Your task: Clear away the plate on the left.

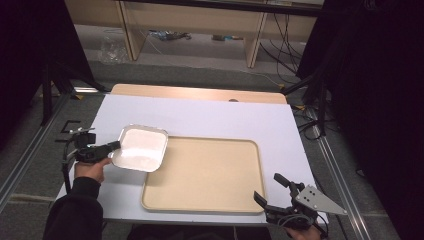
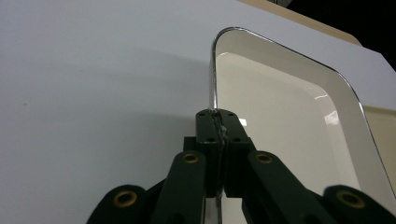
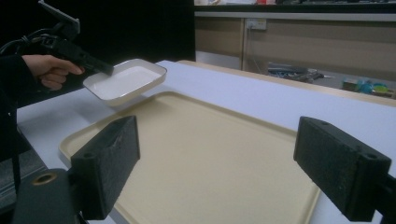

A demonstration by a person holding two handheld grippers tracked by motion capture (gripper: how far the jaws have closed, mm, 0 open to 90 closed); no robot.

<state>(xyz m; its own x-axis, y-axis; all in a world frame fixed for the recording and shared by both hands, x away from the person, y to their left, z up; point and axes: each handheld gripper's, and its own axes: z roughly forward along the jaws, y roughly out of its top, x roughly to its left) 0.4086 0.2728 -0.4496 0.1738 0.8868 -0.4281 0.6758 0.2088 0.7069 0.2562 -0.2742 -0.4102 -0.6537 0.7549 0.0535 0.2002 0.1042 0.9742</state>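
Centrally, a table [image 1: 210, 112] with a pale lavender-white top and a light wood strip along its far edge.

Tray [image 1: 210, 172]: beige, rectangular, rounded corners, lying flat on the near half of the table.

Dish [image 1: 139, 147]: white, squarish, shallow, with a thin shiny rim. In the right gripper view it is lifted clear of the table and tilted, hanging over the tray's far left corner.

Left claw [image 1: 116, 145]: clenched on the dish's left rim; in the left gripper view the two black jaws meet tight on the rim's edge. A hand [image 1: 92, 169] in a dark sleeve holds it from the table's left side.

Right claw [image 1: 270, 191]: released, jaws set wide apart, at the table's near right corner just beside the tray, touching nothing. A grey three-cornered plate sits on top of it.

Room: dim grey floor, black drapes at both sides, light wood desk legs [image 1: 131, 35] behind the table, loose cables [image 1: 285, 35] and a crumpled clear bag [image 1: 111, 47] on the floor.
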